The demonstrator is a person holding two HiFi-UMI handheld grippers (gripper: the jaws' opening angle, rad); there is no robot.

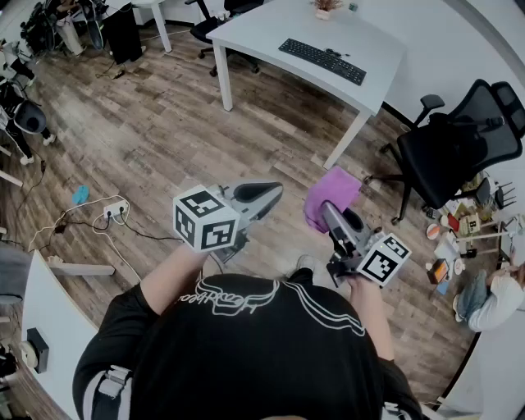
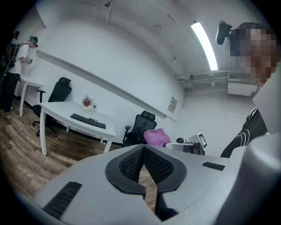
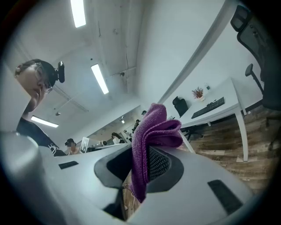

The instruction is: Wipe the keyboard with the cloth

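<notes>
The black keyboard (image 1: 321, 61) lies on a white desk (image 1: 271, 25) across the room, far from both grippers. It also shows small in the left gripper view as the keyboard (image 2: 88, 120) and in the right gripper view as the keyboard (image 3: 207, 107). My right gripper (image 1: 326, 207) is held at chest height, shut on a purple cloth (image 1: 332, 195). The cloth (image 3: 151, 140) is clamped between the jaws and bunches above them. My left gripper (image 1: 277, 190) hovers beside it, shut with nothing in it; its pads (image 2: 131, 160) meet at the tip.
A black office chair (image 1: 455, 143) stands right of the desk, with floor clutter (image 1: 459, 230) and a seated person (image 1: 492, 295) beyond. A power strip (image 1: 115, 211) with cables lies on the wooden floor at the left. Another white table (image 1: 49, 320) is near left.
</notes>
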